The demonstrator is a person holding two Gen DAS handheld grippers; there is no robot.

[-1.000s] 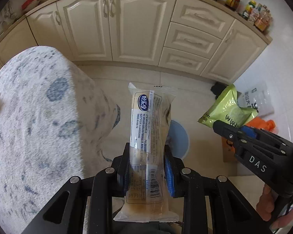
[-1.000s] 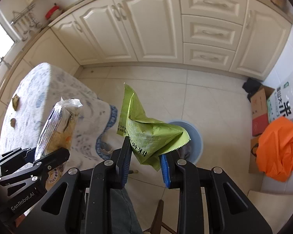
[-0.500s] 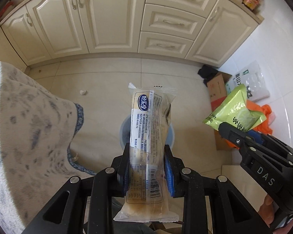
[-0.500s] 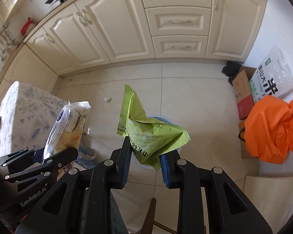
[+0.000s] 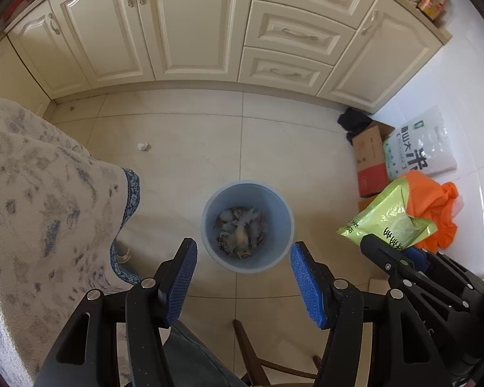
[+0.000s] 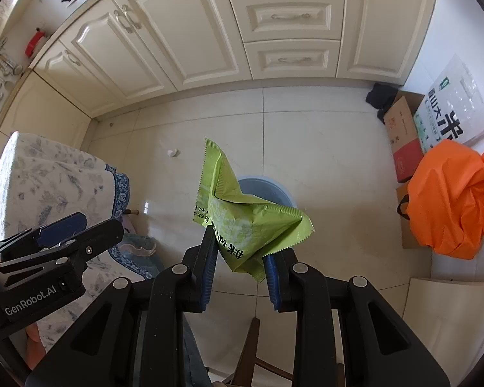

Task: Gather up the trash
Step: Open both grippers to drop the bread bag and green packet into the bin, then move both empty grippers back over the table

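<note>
My left gripper (image 5: 243,258) hangs with its jaws spread wide and nothing between them, straight above the blue trash bin (image 5: 276,200) on the floor, wrappers lying inside. My right gripper (image 6: 240,254) clamps the crumpled green snack bag (image 6: 242,219) over the bin.

"genrobot.ai" was printed in white on the black body of the left gripper (image 6: 77,229). large black chinese characters were seen on the green snack bag (image 6: 242,222), but only in part, one resembling "抹". the white rice sack (image 6: 451,119) bore a green logo and bold characters, among them "大" and "米". print on the cardboard box (image 6: 400,135) was too small to be read.
</note>
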